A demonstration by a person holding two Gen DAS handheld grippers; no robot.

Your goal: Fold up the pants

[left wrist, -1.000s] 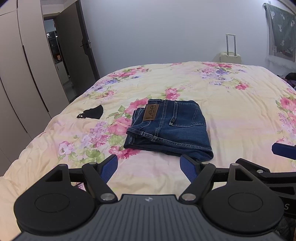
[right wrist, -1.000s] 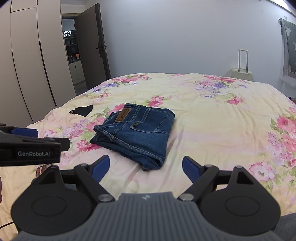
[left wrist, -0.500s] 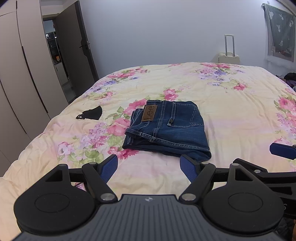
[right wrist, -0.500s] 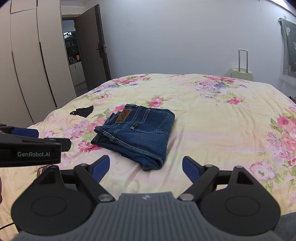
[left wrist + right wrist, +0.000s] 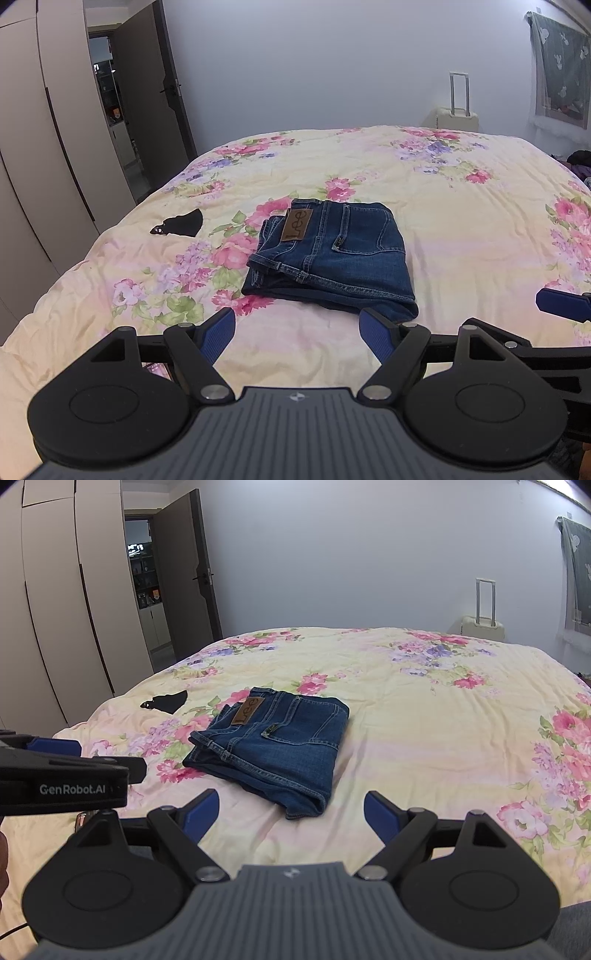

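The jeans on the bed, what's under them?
The folded jeans lie on the flowery quilt. Darker denim layers peek out beneath the top fold. Whatever else might be underneath is covered.

You have one folded pair of jeans (image 5: 332,254), one black cloth scrap (image 5: 180,227), one bed (image 5: 480,229), one suitcase (image 5: 457,115), two grippers: left (image 5: 297,339), right (image 5: 291,814).

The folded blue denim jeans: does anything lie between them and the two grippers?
Nothing visible does. Only bare floral bedspread separates the folded blue denim jeans from the open left gripper and open right gripper.
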